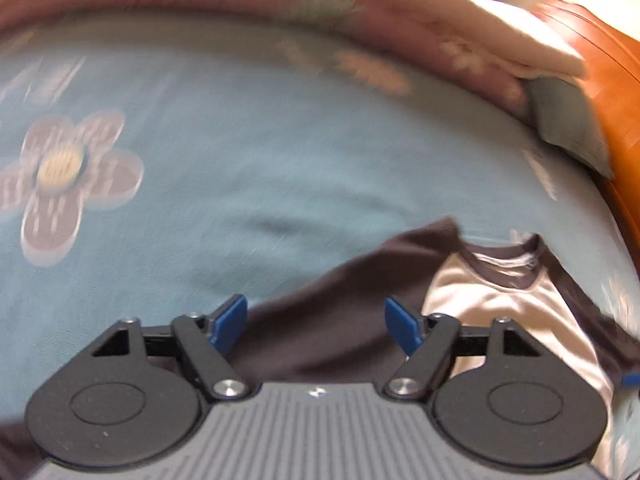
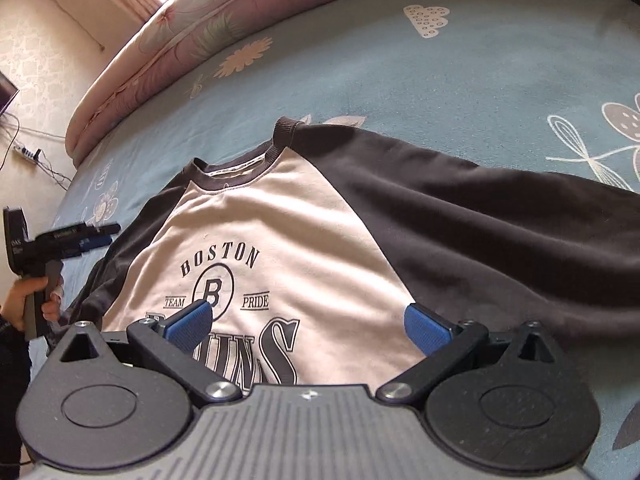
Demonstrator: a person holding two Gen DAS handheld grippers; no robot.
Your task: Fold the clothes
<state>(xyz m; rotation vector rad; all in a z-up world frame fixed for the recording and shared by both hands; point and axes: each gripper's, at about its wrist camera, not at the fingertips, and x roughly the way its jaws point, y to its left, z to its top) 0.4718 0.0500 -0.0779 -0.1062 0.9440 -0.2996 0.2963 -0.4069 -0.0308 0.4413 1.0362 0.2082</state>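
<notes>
Sweatshirt [image 2: 280, 248] lies face up and spread flat on the bed [image 2: 400, 80], print side up, collar [image 2: 236, 164] pointing away from both claws. No fold is made yet by the look of it.

Right claw [image 2: 308, 322] is released: blue pads wide apart, nothing between them, hovering over the chest print. The dark sleeve [image 2: 500, 232] runs off to that claw's right.

Left claw [image 1: 316, 326] is also released, pads well apart, with dark sleeve fabric [image 1: 340, 300] below the gap but not pinched. The collar sits ahead and to its right. That view is motion-blurred, so I can't tell whether the pads touch cloth. In the right wrist view the left claw shows side-on to the left of the shirt, held in a hand [image 2: 24, 304].

Risks, as I judge them:
- Pinching only the top layer of a sleeve; the under layer stays put and the fold comes out skewed.
- Grabbing the bedsheet together with the shirt, since both are soft and lie flush.
- Uneven lift between the two claws, which drags the body sideways and bunches it.
- Thick fleece may slip out of a shallow grip.

Containers: none in view. A folded quilt [image 2: 180, 32] sits along the far edge of the bed, well ahead of both claws.
</notes>
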